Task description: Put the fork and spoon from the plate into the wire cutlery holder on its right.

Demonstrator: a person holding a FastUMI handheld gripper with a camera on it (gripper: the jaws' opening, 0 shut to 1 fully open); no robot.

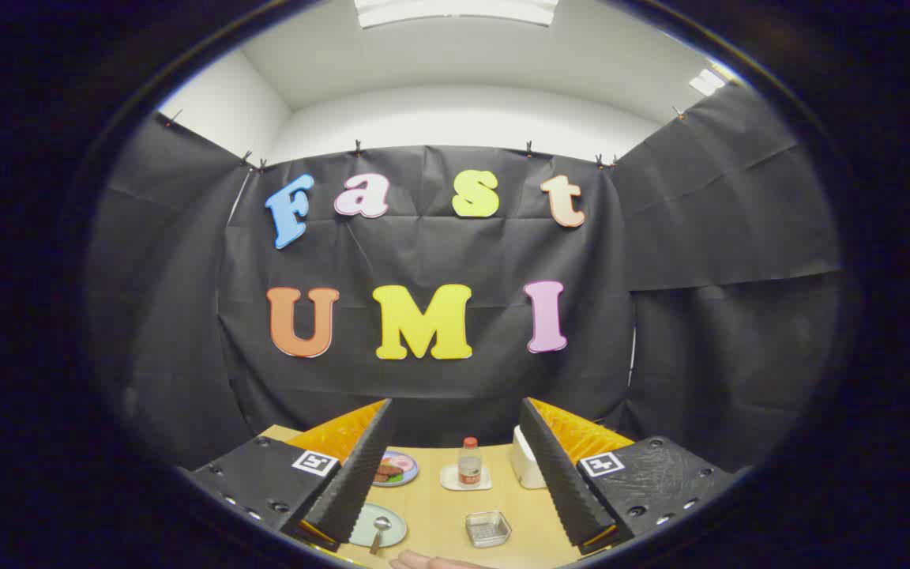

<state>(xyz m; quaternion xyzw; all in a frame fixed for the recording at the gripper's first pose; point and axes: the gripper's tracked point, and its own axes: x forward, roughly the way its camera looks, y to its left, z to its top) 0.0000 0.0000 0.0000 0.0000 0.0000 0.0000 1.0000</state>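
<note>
Item: cutlery transfer, not yet begun as far as can be judged.

Hand-held gripper (455, 482): fingers spread wide, nothing between them, raised well above the pale wooden surface (439, 506). Round pale-green plate (380, 525) lies near, by the left finger, with a metal spoon (378, 533) on it; the fork cannot be made out, perhaps hidden behind that finger. Small square wire cutlery holder (488, 528) sits to the plate's right, apparently empty. Farther off: a plate of food (396, 468), a small red-capped bottle on a white coaster (468, 462), a white box (528, 462). A person's hand (431, 562) rests at the near edge. Both pieces seemingly remain to be moved.
</note>
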